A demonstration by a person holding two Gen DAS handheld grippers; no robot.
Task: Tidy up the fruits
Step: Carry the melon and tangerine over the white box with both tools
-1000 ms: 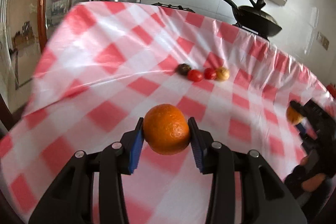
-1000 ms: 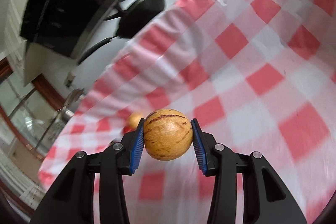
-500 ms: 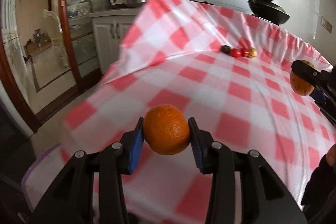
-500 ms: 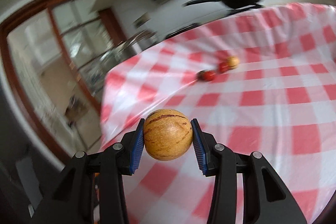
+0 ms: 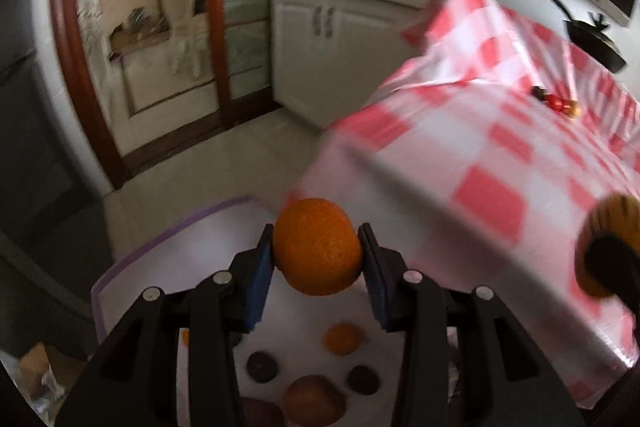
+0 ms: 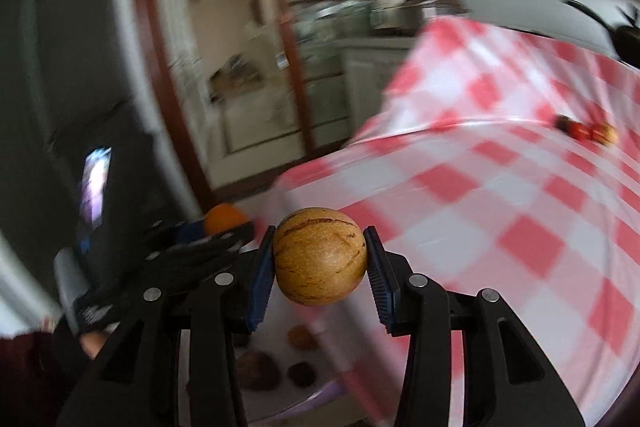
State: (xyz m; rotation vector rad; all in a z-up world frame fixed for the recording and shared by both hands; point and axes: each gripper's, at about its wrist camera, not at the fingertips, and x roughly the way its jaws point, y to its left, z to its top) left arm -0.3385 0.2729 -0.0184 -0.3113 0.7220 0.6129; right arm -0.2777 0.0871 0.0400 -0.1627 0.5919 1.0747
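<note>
My left gripper [image 5: 317, 255] is shut on an orange [image 5: 316, 246], held above a white bin with a purple rim [image 5: 160, 239] that stands off the table's left edge. Several fruits [image 5: 312, 399] lie in that bin, among them a small orange one and dark ones. My right gripper [image 6: 320, 261] is shut on a tan, brown-streaked round fruit [image 6: 320, 255], also over the bin [image 6: 276, 343]. In the right wrist view the left gripper with its orange [image 6: 224, 219] shows at the left. The streaked fruit [image 5: 612, 223] appears at the right edge of the left wrist view.
The table with the red-and-white checked cloth [image 5: 500, 163] fills the right side. A short row of small fruits [image 5: 558, 103] lies far back on it. White cabinets [image 5: 324, 39], a glass door with a wooden frame [image 5: 216, 27] and a black pan [image 5: 592, 39] stand beyond. A cardboard box [image 5: 40, 367] sits on the floor.
Both grippers have swung left from over the table to past its left edge, each keeping its fruit. The bin with fruits has come into view below them.
</note>
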